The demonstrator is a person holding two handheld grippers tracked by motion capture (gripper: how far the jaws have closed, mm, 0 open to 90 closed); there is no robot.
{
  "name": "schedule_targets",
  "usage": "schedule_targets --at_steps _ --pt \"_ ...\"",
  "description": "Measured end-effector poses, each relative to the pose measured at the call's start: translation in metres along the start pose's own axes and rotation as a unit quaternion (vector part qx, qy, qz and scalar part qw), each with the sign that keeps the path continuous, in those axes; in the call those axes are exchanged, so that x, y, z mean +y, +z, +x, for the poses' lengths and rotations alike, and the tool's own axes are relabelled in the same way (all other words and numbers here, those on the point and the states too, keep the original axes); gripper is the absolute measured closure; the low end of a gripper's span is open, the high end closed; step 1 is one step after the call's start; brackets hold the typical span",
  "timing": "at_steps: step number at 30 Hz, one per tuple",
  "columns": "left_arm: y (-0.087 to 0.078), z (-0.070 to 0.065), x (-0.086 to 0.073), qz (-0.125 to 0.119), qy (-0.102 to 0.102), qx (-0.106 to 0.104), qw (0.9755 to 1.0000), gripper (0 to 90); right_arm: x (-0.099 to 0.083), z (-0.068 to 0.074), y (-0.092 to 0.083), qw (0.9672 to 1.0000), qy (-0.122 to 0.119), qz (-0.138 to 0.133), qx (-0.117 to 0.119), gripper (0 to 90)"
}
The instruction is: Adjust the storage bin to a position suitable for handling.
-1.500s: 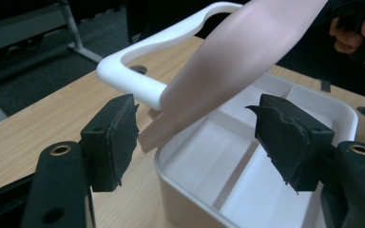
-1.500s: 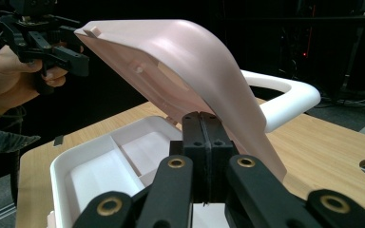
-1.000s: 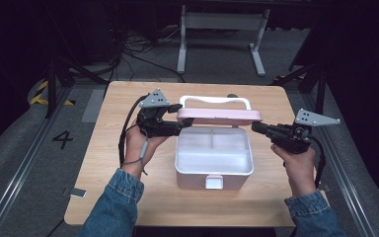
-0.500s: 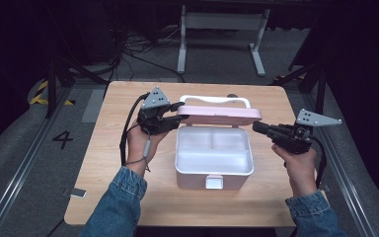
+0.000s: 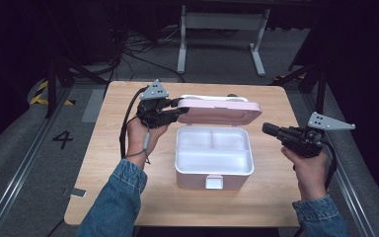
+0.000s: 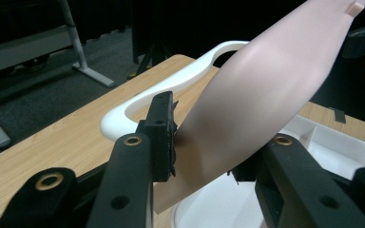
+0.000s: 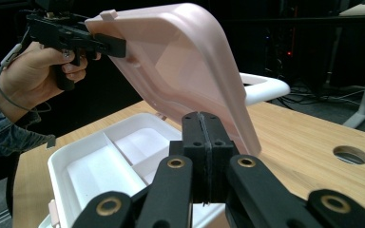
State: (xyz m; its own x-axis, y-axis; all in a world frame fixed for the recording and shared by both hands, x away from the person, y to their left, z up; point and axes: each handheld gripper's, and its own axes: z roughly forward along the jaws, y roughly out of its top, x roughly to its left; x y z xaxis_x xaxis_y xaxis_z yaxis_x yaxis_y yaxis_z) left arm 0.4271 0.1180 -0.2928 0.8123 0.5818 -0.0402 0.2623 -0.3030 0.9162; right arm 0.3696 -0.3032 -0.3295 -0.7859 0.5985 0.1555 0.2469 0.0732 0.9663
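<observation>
In the high view, the left gripper (image 5: 177, 109) pinches the raised pink lid (image 5: 222, 109) of a white compartment box (image 5: 213, 157) at mid-table (image 5: 128, 192). The left gripper view shows its jaws clamping the lid's edge. In the right gripper view, the right gripper (image 7: 203, 135) has its jaws pressed together, empty, before the box.

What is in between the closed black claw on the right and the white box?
Nothing: just bare wooden table lies between the right gripper and the white box, as the high view shows.
</observation>
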Motion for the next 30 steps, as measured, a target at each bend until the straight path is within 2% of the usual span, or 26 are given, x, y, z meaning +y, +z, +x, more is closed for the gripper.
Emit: schedule_targets --at_steps 3,7,9,18,21,24,27,30 --pt "0.002 0.006 0.001 -0.005 -0.018 -0.007 0.9998 68.8 -0.002 -0.002 -0.006 1.0 0.005 -0.001 -0.006 89.3" --pt "0.006 0.012 0.004 -0.004 -0.023 -0.007 0.9997 69.7 -0.004 -0.005 -0.013 0.9999 0.007 0.001 -0.015 89.0" --pt "0.008 0.014 0.007 0.003 -0.014 0.002 0.9999 70.7 -0.005 -0.006 -0.015 0.9998 0.009 0.004 -0.018 88.6" --pt "0.021 0.026 0.014 0.014 -0.01 0.03 0.9994 73.7 -0.01 -0.012 -0.021 0.9995 0.019 0.007 -0.024 87.5" --pt "0.026 0.03 0.012 0.004 -0.019 0.036 0.9992 74.1 -0.011 -0.013 -0.02 0.9995 0.021 0.007 -0.022 87.2" --pt "0.031 0.036 0.011 -0.001 -0.039 0.036 0.9986 74.1 -0.011 -0.014 -0.021 0.9995 0.019 0.009 -0.022 87.0" --pt "0.036 0.04 0.011 0.001 -0.045 0.04 0.9982 74.1 -0.012 -0.014 -0.02 0.9995 0.019 0.008 -0.022 86.8" --pt "0.041 0.042 0.011 0.005 -0.042 0.058 0.9974 73.6 -0.013 -0.015 -0.021 0.9995 0.021 0.011 -0.022 86.3"
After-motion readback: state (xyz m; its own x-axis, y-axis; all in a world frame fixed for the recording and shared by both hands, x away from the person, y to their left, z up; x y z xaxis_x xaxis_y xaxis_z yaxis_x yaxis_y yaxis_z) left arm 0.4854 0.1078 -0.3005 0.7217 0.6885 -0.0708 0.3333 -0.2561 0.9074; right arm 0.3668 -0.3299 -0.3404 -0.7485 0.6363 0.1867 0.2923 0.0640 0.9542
